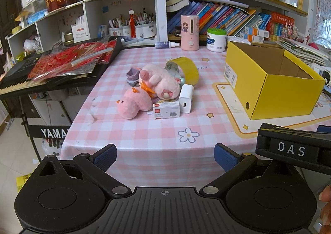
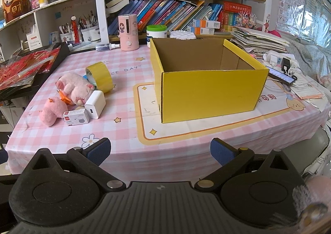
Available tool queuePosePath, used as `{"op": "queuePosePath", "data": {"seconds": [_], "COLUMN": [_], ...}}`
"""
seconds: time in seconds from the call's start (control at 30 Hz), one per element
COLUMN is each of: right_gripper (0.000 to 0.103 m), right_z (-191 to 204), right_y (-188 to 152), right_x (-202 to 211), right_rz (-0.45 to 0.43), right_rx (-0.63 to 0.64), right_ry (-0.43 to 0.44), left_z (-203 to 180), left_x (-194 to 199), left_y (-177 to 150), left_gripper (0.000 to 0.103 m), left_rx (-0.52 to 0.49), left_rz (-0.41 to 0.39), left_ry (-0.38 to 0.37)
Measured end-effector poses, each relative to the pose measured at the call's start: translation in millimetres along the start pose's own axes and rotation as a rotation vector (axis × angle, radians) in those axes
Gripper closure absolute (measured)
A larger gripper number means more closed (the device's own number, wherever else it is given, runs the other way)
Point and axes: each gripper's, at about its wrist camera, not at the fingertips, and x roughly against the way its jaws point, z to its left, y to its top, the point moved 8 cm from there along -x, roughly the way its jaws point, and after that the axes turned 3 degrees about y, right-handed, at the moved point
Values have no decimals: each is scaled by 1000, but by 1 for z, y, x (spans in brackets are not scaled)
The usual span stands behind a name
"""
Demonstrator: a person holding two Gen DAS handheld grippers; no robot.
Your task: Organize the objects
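Both jaws gape; white charger (image 2: 95, 104) lies pointing toward camera.

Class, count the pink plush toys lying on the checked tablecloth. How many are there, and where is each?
2. The larger plush lies against the yellow tape roll; the smaller plush sits nearer the table edge, left of the small white box.

Pink checked table (image 2: 128, 64) w/ crammed bookshelves (image 2: 186, 12) behind, keyboard (image 1: 18, 83) at left, tiled floor (image 1: 12, 151)

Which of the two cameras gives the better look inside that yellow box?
The right wrist view: the yellow box faces it squarely, showing much of its brown inner walls. In the left wrist view the yellow box sits off to one side, its interior mostly hidden.
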Motion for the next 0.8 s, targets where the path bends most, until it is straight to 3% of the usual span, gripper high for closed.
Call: {"op": "queuePosePath", "data": {"seconds": [0.43,0.8], "right_gripper": [0,0], "right_z": [10,27], "right_y": [-1,3], "right_x": [-5,-25], "right_rz": [26,71], "right_rx": [13,50], "right_ry": [7,63], "left_z": [11,30], "left_x": [-8,-21], "left_y": [1,-4], "left_gripper": [2,2], "left_rx": [11,72], "left_rz": [17,49], "left_ry": [-1,48]}}
